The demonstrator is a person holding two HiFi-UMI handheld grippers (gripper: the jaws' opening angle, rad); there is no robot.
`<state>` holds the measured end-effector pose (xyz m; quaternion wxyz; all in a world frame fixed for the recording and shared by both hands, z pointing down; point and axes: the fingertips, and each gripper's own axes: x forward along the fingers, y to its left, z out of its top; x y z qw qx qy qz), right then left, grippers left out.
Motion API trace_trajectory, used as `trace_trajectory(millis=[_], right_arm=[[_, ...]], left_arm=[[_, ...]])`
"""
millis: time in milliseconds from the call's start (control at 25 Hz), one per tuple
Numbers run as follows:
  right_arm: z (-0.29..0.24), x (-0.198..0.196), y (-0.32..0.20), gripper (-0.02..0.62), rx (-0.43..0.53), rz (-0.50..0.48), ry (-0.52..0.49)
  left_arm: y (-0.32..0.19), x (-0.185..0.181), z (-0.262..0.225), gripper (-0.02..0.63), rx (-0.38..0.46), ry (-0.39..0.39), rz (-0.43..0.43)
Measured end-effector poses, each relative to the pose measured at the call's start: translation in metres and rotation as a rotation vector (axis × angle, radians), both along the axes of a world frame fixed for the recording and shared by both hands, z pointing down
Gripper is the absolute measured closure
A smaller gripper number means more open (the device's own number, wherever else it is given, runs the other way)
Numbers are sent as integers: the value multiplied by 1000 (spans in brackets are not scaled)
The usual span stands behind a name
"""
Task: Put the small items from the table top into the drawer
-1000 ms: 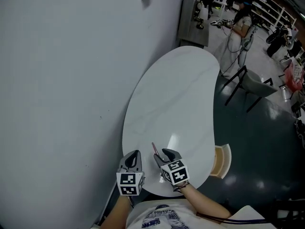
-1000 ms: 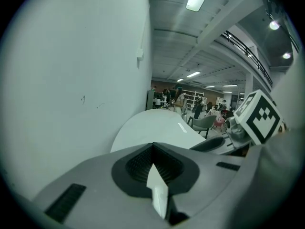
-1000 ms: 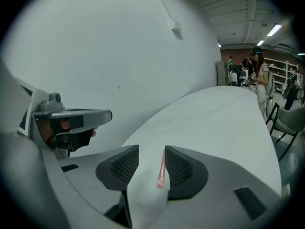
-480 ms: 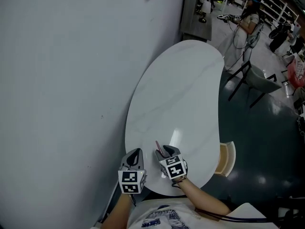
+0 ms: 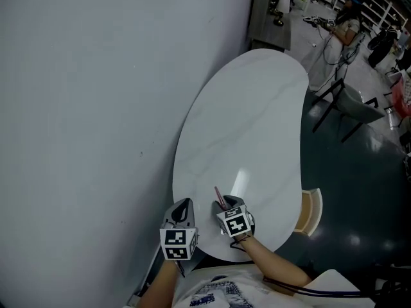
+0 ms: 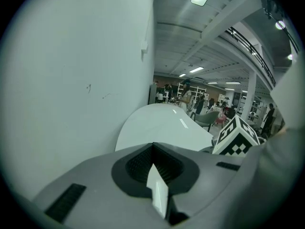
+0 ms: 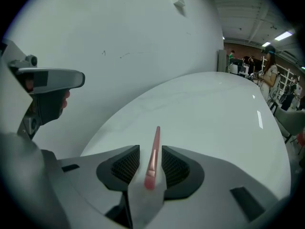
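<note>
I am looking steeply down on a white, bean-shaped table that is standing against a pale wall filling the left of the frame. Both of my grippers are sitting at the bottom centre, at the near end of the table.

My right gripper is pointing down at the table top. In its own view its jaws are standing apart, and a thin pink stick is lying lengthwise in the gap between them. The pads are not pressing on the stick; a sliver of space is showing on each side of it. In the head view the stick is lying on the table top, poking out past the jaw tips toward the upper left.

My left gripper is hovering just beside the right one, over the table's near left edge. In its own view its jaws are meeting at the tips, with nothing between them.

A light wooden drawer is standing pulled out from the right edge of the table, at the lower right of the frame, well apart from the stick.
</note>
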<state>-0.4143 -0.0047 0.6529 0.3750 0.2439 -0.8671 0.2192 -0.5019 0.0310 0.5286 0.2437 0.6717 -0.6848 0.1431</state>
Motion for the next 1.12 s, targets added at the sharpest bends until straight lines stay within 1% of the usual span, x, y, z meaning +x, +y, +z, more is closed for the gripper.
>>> trace_trajectory(millis=[240,520,840,1000,1120], right_arm=[[11,3,1,461,10,-17,45],[13,4,-1,492,52,-32,94],[13,2,0,495,92,-43,129],[15,0,3,525,117,-47,147],[14,0,5,530,119,-48,150]], left_arm=[[7,-1,10,591,-21,5,-3],[7,0,8,591,-17,0,-1],[20,-6,8,591,-19,-10,-38],[25,-7,7,591,-15,-9,-48],[30,-8,3,591,-11,-9,-59]])
